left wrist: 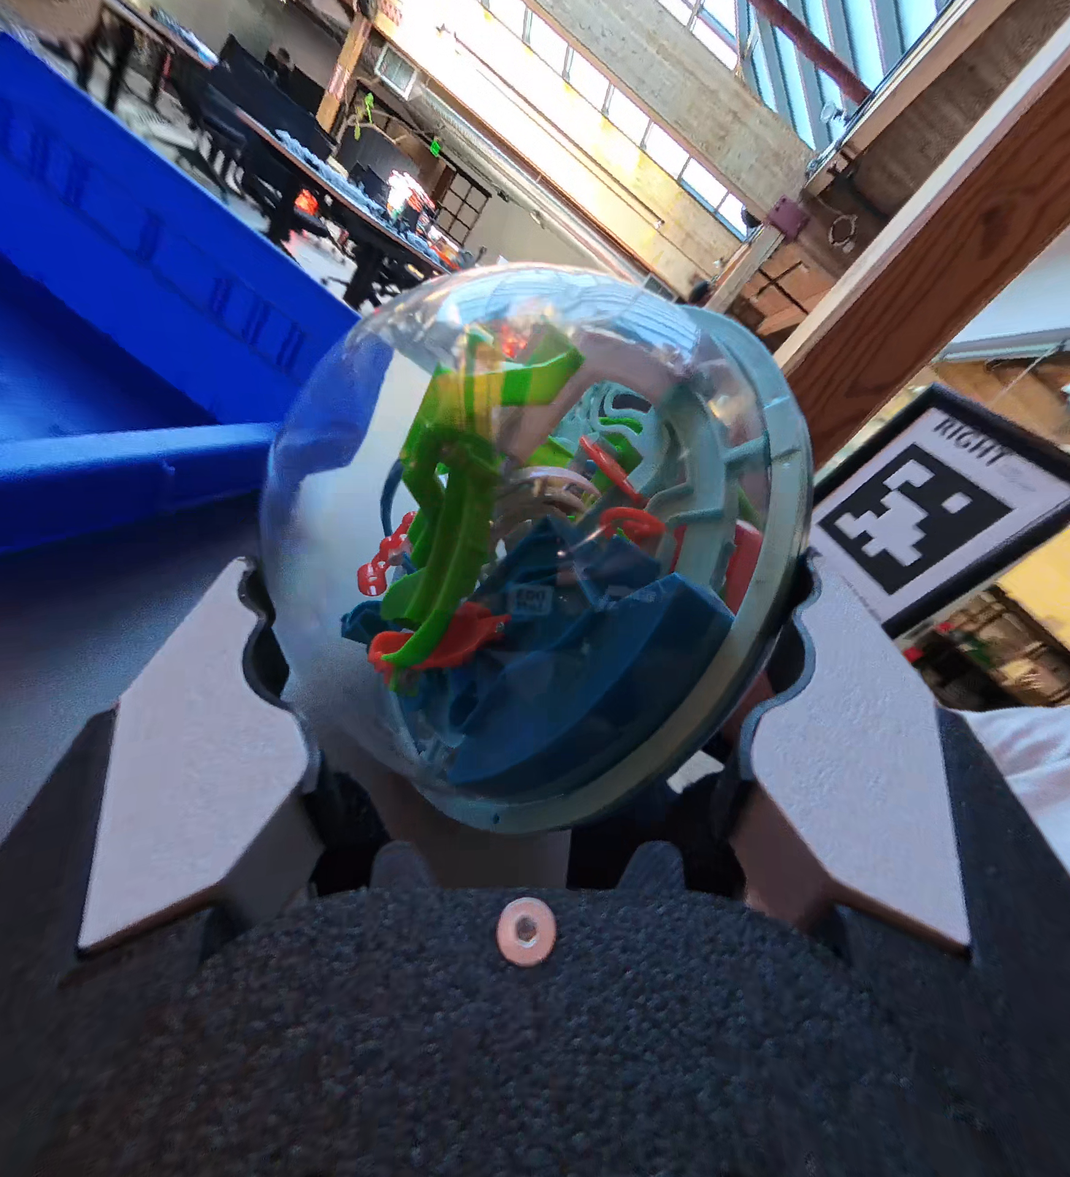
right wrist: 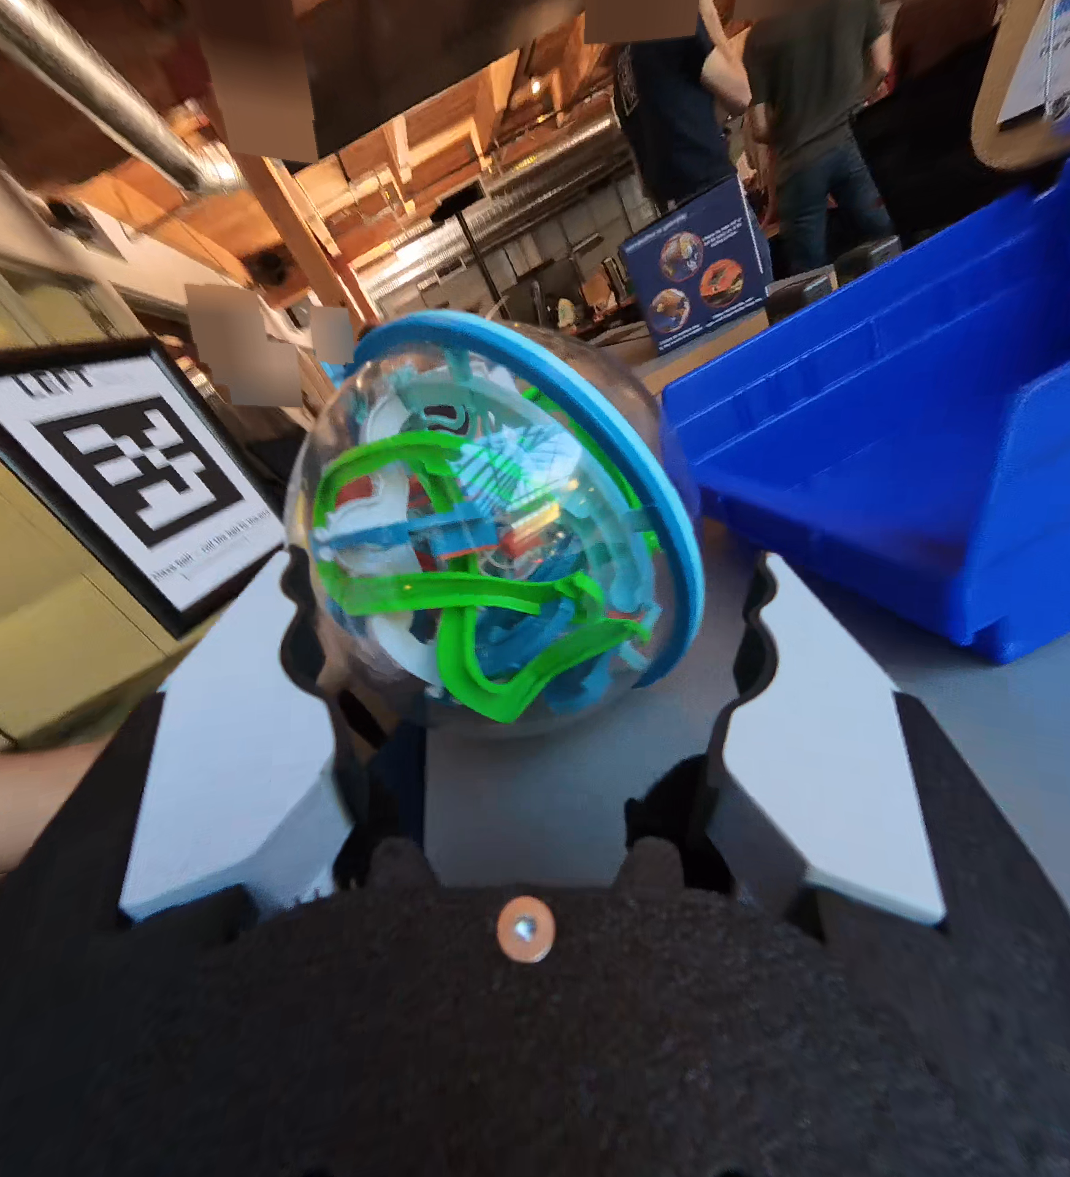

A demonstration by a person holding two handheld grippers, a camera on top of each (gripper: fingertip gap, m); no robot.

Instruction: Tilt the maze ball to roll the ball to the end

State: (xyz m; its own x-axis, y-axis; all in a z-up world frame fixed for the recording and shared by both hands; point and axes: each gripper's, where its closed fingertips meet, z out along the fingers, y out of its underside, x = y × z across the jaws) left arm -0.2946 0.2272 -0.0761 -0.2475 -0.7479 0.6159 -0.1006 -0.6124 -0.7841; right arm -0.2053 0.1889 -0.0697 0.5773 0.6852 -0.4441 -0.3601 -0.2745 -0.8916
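Clear maze ball [left wrist: 535, 548] is pinched by both my left fingers [left wrist: 264, 637] and right fingers [right wrist: 306, 637], tilted off the bench (ball unseen, so progress unclear).

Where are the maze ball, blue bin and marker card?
maze ball [left wrist: 538, 548]: left wrist view, clear shell centre.
blue bin [right wrist: 940, 458]: right wrist view, front wall.
marker card [left wrist: 914, 516]: left wrist view, black pattern.

The right tool [right wrist: 522, 611] has its two fingers spread wide around the clear maze ball [right wrist: 494, 528]. A blue bin [right wrist: 940, 458] sits on the grey tabletop [right wrist: 997, 720] beside it.
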